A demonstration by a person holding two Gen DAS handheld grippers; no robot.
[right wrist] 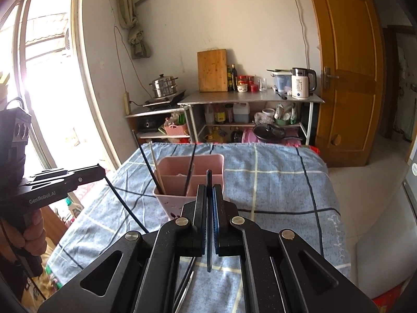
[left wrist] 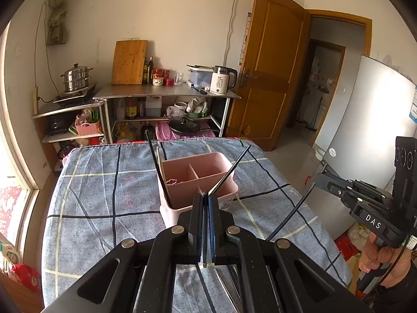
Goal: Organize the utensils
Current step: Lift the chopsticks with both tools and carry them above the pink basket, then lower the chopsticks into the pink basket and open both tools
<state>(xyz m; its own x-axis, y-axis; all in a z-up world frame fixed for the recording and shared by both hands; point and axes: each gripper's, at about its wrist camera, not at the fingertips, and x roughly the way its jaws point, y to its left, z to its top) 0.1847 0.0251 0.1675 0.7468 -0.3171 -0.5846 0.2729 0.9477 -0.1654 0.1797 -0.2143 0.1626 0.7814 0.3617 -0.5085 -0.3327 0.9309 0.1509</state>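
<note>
The caddy is sitting on the worktop, chopsticks leaning in its left compartment, shelves standing behind.

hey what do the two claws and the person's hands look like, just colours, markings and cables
Both claws, left and right, are matte black linkages with round silver pivot bolts and blue finger pads. The right unit's side reads "DAS" in white; the left's reads "GenRobot.AI". Thin black cables trail from each. The bare right hand wraps a black pistol-style handle.

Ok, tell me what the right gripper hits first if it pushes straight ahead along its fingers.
Most likely the near wall of the pink plastic divided utensil holder, directly ahead of the right gripper. The thin dark chopstick it clamps would arrive first, though depth is uncertain.
</note>
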